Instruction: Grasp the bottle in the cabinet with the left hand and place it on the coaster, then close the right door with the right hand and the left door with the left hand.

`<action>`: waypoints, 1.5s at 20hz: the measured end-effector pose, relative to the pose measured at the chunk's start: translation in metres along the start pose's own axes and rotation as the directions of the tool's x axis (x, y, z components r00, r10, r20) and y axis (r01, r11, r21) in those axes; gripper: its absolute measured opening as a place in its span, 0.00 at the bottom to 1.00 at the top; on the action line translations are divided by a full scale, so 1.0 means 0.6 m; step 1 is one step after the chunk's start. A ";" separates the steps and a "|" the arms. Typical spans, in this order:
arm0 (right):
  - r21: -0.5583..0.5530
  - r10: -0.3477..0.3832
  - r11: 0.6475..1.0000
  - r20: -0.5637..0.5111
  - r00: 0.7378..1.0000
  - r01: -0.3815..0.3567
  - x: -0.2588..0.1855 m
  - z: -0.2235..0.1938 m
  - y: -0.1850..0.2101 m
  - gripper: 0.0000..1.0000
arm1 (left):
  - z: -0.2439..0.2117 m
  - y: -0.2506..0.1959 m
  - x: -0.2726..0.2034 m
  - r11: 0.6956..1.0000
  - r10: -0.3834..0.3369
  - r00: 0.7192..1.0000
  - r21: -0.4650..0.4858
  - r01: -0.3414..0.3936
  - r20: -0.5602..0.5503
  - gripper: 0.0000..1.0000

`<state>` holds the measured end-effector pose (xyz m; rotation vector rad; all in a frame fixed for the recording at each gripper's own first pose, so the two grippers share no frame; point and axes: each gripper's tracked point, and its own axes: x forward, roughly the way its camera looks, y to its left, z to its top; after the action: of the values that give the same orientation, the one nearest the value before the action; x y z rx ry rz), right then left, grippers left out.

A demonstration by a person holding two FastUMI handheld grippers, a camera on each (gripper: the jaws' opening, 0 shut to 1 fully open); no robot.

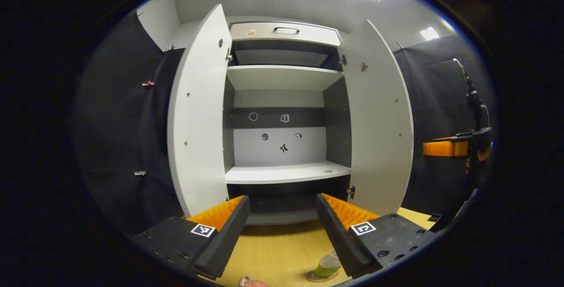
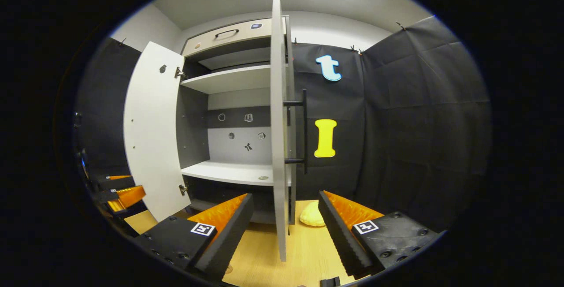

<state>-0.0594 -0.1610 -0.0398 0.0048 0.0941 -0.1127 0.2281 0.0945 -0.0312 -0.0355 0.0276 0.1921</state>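
With the bottle [image 1: 328, 265] already on its coaster [image 1: 320, 277] at the near counter [image 1: 273, 251], both the left gripper [image 1: 282, 216] and right gripper [image 2: 285, 216] spread empty, the right door [image 2: 277, 137], edge-on, could glance off a finger if pushed off-centre.

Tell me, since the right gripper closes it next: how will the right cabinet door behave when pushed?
The right door looks like a stiff flat panel, so it should swing as a whole. Its hinges probably let it turn easily. The bar handle gives something to catch.
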 end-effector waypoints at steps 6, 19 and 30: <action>0.018 -0.094 0.995 0.000 0.996 0.094 0.051 0.006 -0.064 0.98 | 0.021 0.146 -0.038 0.990 0.144 0.989 0.016 -0.143 -0.026 0.96; -0.057 -0.046 0.997 -0.013 0.999 0.045 0.084 -0.005 -0.015 0.95 | 0.035 0.356 -0.026 0.940 0.340 0.940 0.055 -0.338 -0.038 0.96; 0.012 0.077 0.997 -0.027 0.997 -0.077 0.118 -0.021 0.122 0.95 | 0.034 0.362 0.018 0.968 0.251 0.967 0.036 -0.249 -0.040 0.96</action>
<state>0.0175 -0.0959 -0.0589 0.0209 0.1210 -0.0360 0.1975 0.3103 -0.0179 -0.0050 0.0797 0.4434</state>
